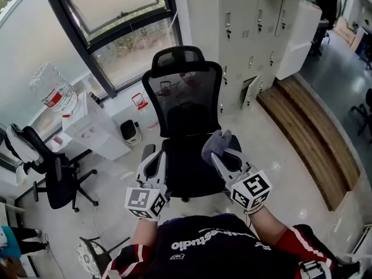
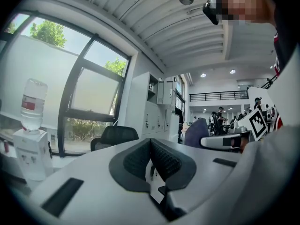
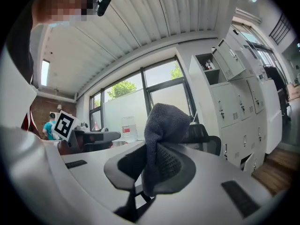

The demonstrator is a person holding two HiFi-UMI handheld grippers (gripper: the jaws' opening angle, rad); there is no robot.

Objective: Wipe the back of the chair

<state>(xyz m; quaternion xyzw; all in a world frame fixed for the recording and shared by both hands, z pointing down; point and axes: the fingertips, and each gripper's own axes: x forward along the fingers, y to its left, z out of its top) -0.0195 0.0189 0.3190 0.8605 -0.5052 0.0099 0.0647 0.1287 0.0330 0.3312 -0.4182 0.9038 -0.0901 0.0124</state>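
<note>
A black mesh-backed office chair with a headrest faces me in the head view; its backrest top shows as a dark shape in the left gripper view. My right gripper is shut on a grey cloth, held over the seat's right side, short of the backrest. That cloth bulges up from between the jaws in the right gripper view. My left gripper hangs over the seat's left side, shut with nothing in it.
A water dispenser with a bottle stands left of the chair, by the window. Another black chair sits at far left. White lockers and a wooden platform lie to the right. A small bin stands behind the chair.
</note>
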